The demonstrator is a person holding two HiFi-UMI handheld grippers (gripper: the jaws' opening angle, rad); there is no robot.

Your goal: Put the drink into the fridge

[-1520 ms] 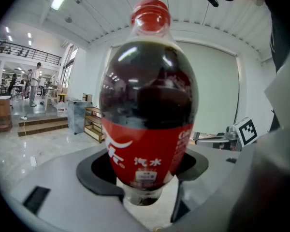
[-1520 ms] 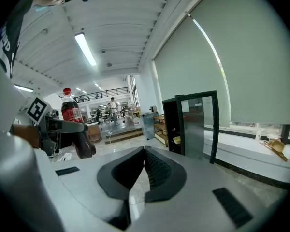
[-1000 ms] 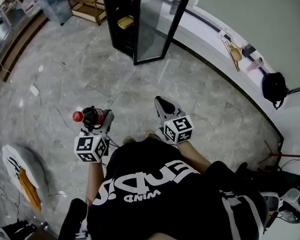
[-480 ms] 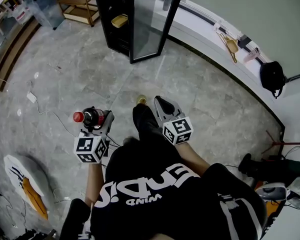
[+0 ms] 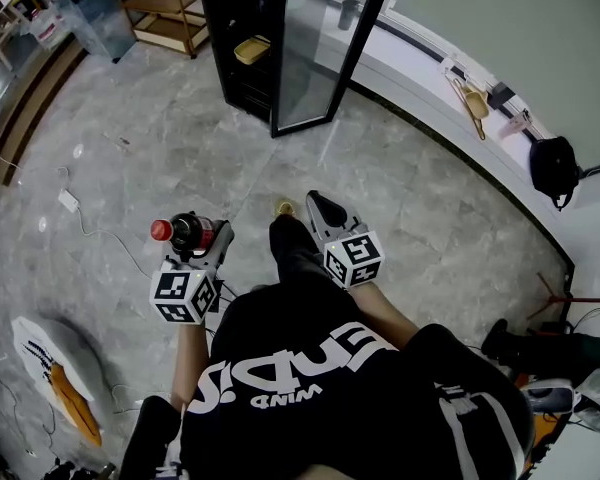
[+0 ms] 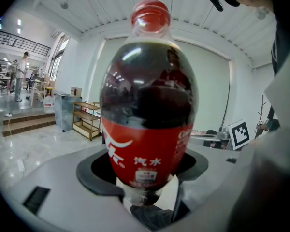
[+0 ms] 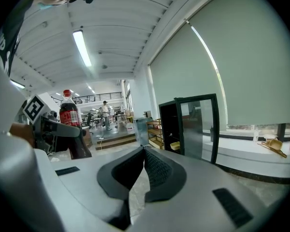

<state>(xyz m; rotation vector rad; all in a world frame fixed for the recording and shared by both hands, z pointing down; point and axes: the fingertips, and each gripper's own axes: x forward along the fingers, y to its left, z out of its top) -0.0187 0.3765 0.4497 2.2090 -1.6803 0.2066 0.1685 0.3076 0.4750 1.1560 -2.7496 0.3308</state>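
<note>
Low in the middle of the head view, the left gripper [image 5: 204, 241] pinches the drink [image 5: 185, 233], a dark cola bottle with a red cap and red label. The left gripper view shows its jaws clamped round the bottle's lower body, near the base, so most of the bottle stands above the grip. Just to the right in the frame, the right gripper [image 5: 316, 205] carries nothing; its own view shows the jaws pressed together, tips touching. Both grippers point toward the upper part of the frame across bare grey floor [image 5: 160, 148]. Well beyond them, at the top centre, stands the fridge [image 5: 235, 28], a black cabinet whose glass door [image 5: 315, 53] already hangs open to the right. A yellow dish [image 5: 252, 48] sits on one shelf inside.

The step in hand looks like the carry to the fridge, with the placing not yet begun. To do it well, the pinch should be firm and the bottle near upright, since a low hold on a tall, rounded body could let it tip or slip. The approach is best made toward the cabinet's open front, clear of the door's edge. A shelf spot apart from the yellow dish suits, with the base set flat before the jaws spread. If the door swings, the free right gripper could steady it.
</note>
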